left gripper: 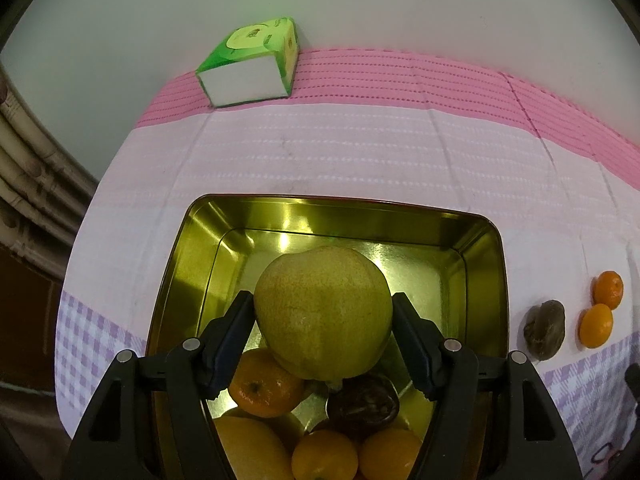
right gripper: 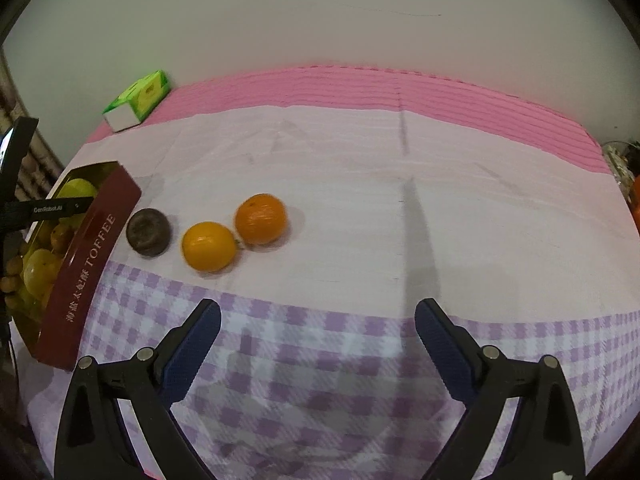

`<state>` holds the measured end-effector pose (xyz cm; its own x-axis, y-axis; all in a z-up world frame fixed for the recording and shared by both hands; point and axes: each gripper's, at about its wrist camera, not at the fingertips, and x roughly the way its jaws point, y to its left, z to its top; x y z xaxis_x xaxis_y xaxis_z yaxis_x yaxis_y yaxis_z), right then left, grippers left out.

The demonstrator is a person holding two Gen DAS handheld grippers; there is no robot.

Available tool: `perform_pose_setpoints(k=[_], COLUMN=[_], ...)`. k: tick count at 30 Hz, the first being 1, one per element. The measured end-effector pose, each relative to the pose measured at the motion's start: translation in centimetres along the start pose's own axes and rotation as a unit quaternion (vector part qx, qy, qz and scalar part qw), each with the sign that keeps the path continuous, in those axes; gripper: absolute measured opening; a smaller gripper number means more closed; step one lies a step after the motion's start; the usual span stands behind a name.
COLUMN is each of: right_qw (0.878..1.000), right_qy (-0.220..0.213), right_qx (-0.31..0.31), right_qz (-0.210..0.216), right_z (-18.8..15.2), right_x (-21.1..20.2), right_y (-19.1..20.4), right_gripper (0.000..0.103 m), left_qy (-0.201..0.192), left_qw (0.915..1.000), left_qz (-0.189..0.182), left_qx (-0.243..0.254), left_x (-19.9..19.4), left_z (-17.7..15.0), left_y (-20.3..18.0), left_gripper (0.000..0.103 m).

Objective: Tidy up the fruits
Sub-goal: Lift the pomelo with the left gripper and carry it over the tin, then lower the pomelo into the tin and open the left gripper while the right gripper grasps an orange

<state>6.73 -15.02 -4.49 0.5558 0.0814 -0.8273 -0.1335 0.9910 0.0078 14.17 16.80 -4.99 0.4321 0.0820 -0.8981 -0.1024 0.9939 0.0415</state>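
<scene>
My left gripper [left gripper: 322, 300] is shut on a large yellow-green fruit [left gripper: 324, 312] and holds it just above the gold tin [left gripper: 320, 204]. Inside the tin, below the fruit, lie several oranges [left gripper: 264, 384] and a dark brown fruit [left gripper: 362, 404]. My right gripper [right gripper: 318, 312] is open and empty over the checked cloth. Ahead of it and to the left, a dark brown fruit [right gripper: 149, 232] and two oranges [right gripper: 209, 246] [right gripper: 261, 219] lie in a row on the cloth, just right of the tin's red TOFFEE side [right gripper: 86, 256].
A green tissue box [left gripper: 250, 64] stands at the table's far left by the wall. A pink and lilac cloth [right gripper: 360, 168] covers the table. Some clutter [right gripper: 624, 168] shows at the far right edge. Part of the left gripper's black body [right gripper: 48, 210] reaches over the tin.
</scene>
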Motion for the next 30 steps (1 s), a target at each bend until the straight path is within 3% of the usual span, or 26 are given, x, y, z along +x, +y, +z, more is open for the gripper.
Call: perform_pose_setpoints(k=[9, 14, 21, 22, 26, 30], right_qw=[1.0, 0.999, 0.999, 0.999, 0.999, 0.999], right_qy=[0.005, 0.007, 0.0, -0.002, 0.006, 0.012], right_qx=[-0.024, -0.043, -0.053, -0.052, -0.049, -0.041], right_qz=[0.015, 0.006, -0.013, -0.012, 0.003, 0.009], right_z=[0.6, 1.1, 1.4, 1.4, 1.7, 1.8], right_x=[1.4, 2.4, 3.1, 3.1, 3.7, 4.4], right_y=[3.3, 5.3, 6.4, 6.5, 7.0, 7.4], right_gripper=[0.092, 0.092, 0.09, 0.089, 0.066, 0.064], left_qy=[-0.004, -0.025, -0.06, -0.063, -0.069, -0.068], left_qw=[1.0, 0.9996, 0.9979, 0.9976, 0.9971, 0.9966], left_qz=[-0.005, -0.011, -0.026, -0.026, -0.023, -0.021], left_qx=[0.001, 0.003, -0.009, -0.01, -0.022, -0.04], left_x=[-0.5, -2.3, -5.7, -6.1, -7.1, -7.4], left_z=[0.0, 0.1, -0.8, -1.0, -2.1, -3.1], left_y=[0.3, 0.5, 1.8, 2.0, 3.1, 4.6], left_gripper=[0.07, 0.076, 0.077, 0.077, 0.077, 0.076])
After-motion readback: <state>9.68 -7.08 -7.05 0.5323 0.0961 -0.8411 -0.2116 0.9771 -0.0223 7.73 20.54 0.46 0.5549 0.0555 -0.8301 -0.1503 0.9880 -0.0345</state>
